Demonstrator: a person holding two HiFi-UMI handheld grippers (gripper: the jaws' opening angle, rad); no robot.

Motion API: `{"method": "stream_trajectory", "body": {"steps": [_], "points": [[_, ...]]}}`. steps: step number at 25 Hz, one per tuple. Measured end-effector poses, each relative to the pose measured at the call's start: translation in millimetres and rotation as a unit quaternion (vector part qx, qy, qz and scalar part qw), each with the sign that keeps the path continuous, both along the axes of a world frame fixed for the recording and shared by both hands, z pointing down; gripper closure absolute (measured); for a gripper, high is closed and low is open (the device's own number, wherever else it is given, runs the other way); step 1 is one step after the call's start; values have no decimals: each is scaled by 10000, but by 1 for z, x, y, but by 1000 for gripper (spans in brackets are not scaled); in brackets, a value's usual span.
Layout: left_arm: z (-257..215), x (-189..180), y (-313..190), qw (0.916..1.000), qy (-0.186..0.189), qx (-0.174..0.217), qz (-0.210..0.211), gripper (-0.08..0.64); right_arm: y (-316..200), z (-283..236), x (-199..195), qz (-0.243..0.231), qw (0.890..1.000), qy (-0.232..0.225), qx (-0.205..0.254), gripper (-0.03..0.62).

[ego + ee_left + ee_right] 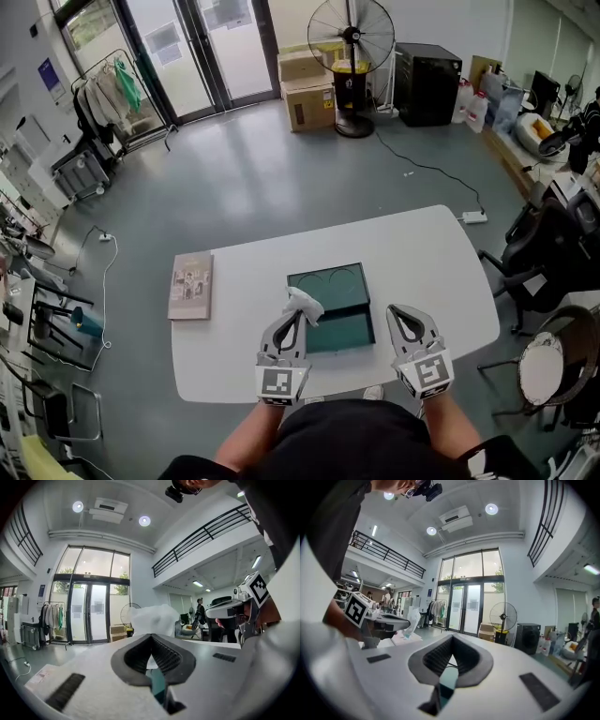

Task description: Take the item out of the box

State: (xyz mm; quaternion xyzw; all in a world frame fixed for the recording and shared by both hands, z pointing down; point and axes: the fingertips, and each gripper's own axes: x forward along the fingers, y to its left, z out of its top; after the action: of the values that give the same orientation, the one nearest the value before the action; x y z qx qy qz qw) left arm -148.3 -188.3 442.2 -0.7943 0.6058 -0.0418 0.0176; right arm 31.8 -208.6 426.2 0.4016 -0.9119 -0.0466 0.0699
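level left claw [294, 319] clamps white bag [307, 303] above box [328, 283], right claw [404, 316] clenched empty.

I see a flat beige booklet [190, 286] near the white desk's [422, 262] left edge; a black pedestal fan [352, 37] stands beyond.

Small white item [306, 302], crumpled and half-translucent like thin plastic wrapping; pinched at its lower edge in the closed jaws of the left gripper [299, 313]; held in the air, puffed up past the jaw tips, over the left half of the box [339, 334]; faint teal tint at its hanging end in the right gripper view. Dark green box, shallow, rectangular, open on top; flat on the white table [422, 262] toward the near edge; two round recesses in the far half; near half plain and flat.
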Motion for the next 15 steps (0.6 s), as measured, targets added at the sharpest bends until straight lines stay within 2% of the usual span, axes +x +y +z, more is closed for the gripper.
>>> {"method": "stream_trajectory", "body": {"steps": [3,8,11,15], "points": [[1,-3,0,10000,-75,41,8,548,-4,-2,-1,97,9998,136,75,587],[-5,-1,0,9998,-143,105,3,548,-7,-11,-2,168,9997,93,140,586],[2,0,0,9993,-333,173,47,548,-8,-10,-1,183,9997,60,153,586],[-6,4,1,9997,-213,122,37,548,-8,-10,-1,191,9996,22,190,586]]}}
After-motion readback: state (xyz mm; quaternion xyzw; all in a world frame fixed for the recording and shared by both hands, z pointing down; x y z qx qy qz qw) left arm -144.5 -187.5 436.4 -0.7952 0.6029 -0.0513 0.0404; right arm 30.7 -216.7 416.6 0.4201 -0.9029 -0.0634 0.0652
